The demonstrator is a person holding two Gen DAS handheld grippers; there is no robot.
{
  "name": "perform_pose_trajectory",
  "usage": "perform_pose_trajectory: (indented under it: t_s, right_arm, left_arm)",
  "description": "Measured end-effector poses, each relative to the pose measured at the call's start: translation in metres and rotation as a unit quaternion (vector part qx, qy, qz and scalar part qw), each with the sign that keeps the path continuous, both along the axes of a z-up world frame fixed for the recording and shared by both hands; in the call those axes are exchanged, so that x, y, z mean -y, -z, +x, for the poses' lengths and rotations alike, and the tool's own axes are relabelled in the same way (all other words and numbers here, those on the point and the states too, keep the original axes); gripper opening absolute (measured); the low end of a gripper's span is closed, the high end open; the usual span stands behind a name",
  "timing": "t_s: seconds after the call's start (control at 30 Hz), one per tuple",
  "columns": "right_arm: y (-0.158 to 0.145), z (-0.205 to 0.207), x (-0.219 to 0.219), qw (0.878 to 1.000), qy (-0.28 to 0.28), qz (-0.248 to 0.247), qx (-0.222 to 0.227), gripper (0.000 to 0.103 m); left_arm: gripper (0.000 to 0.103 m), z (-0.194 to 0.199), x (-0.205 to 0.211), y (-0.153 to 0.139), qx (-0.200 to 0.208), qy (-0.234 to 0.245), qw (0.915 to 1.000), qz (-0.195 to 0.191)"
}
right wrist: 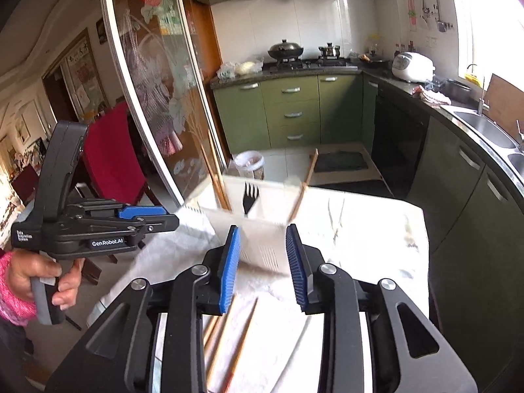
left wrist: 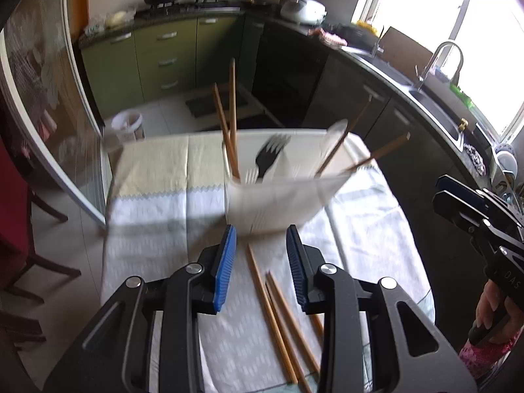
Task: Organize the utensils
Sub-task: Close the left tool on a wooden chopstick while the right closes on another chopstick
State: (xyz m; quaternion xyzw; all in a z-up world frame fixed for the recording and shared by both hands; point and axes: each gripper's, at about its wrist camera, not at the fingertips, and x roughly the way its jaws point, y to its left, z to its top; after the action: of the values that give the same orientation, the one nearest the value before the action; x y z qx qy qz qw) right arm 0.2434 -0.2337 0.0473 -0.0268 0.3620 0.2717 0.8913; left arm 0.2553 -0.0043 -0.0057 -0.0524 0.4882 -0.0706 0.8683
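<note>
Both jaws stand parted, gripping nothing. Loose chopsticks point(left wrist: 278, 321) lie on the cloth point(left wrist: 154, 203) directly below the left gripper point(left wrist: 261, 262), long axis running 11 to 5 o'clock. The holder point(left wrist: 278, 203) stands at 12 o'clock; the right gripper point(right wrist: 263, 262) is farther from the sticks.

Utensil holder point(left wrist: 275, 203) sits on cloth-covered counter point(left wrist: 154, 203), w/ fork point(left wrist: 267, 159) and chopsticks point(left wrist: 229, 124) standing in it; more chopsticks lean out its right side. Loose chopsticks point(left wrist: 278, 321) lie on cloth in front of holder, nearer camera. Left hand-held gripper point(left wrist: 261, 262) hangs above them, right hand-held gripper point(right wrist: 263, 262) beside it. Trash bin point(left wrist: 128, 126) on floor behind counter.
</note>
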Motion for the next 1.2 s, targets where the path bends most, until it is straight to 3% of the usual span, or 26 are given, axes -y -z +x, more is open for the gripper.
perform_pose_trajectory:
  t_s: [0.17, 0.33, 0.6, 0.8, 1.2]
  right_arm:
    - [0.065, -0.021, 0.016, 0.997, 0.0, -0.032, -0.071, 0.03]
    - [0.112, -0.032, 0.031, 0.993, 0.004, -0.007, -0.116, 0.03]
    - [0.132, -0.041, 0.067, 0.989, 0.033, 0.036, -0.14, 0.03]
    - [0.138, -0.044, 0.091, 0.986, 0.052, 0.052, -0.148, 0.03]
    - [0.149, -0.046, 0.089, 0.982, 0.041, 0.073, -0.17, 0.03]
  left_arm:
    - [0.03, -0.021, 0.007, 0.08, -0.102, 0.009, 0.9947, 0.005]
    - [0.03, -0.022, 0.02, 0.123, -0.147, 0.008, 0.989, 0.018]
    - [0.022, 0.007, 0.021, 0.14, -0.166, -0.017, 0.9852, 0.039]
    - [0.021, 0.015, 0.022, 0.145, -0.176, -0.018, 0.9837, 0.032]
    - [0.021, 0.017, 0.038, 0.151, -0.184, -0.014, 0.9812, 0.055]
